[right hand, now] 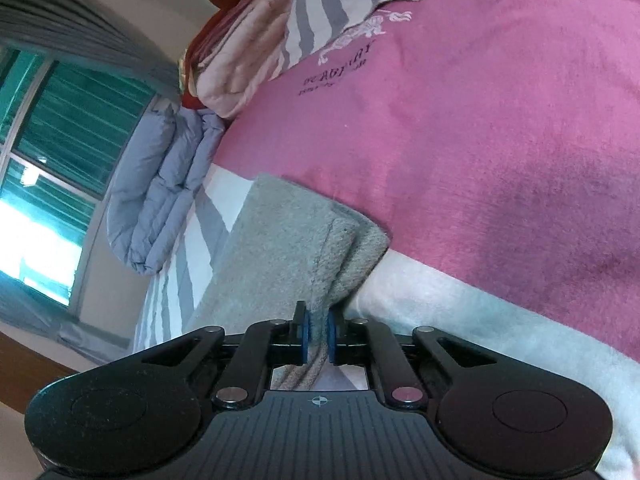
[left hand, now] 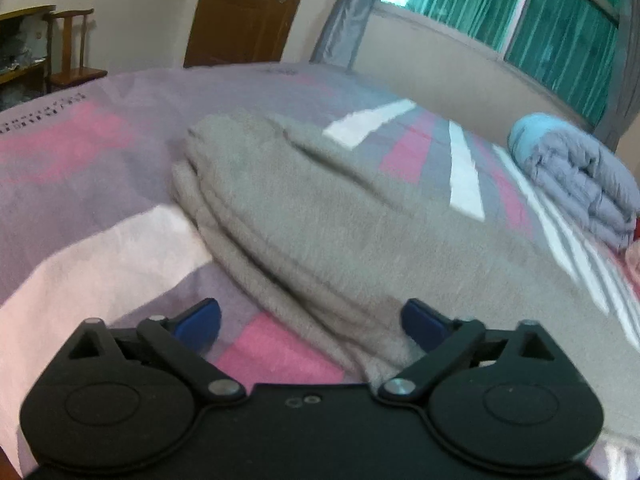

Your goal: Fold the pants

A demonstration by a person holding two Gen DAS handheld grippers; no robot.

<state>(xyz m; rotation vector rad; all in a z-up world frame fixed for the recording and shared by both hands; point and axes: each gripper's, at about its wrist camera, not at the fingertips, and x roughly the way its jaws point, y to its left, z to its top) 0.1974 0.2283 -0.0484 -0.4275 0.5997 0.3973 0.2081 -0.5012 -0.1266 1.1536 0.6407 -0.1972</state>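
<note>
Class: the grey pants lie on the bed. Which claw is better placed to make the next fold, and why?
Right. The right claw already pinches the pants edge; the left claw stands open, gripping nothing.

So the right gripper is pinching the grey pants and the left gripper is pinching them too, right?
Not quite. The right gripper is pinching the grey pants, but the left wrist view shows the left gripper wide open, its fingers just straddling the edge of the cloth.

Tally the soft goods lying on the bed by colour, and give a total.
Grey pants: 1
Blue-grey quilt: 1
Pale pink quilt: 1
Striped grey-and-white cloth: 1
Total: 4
</note>
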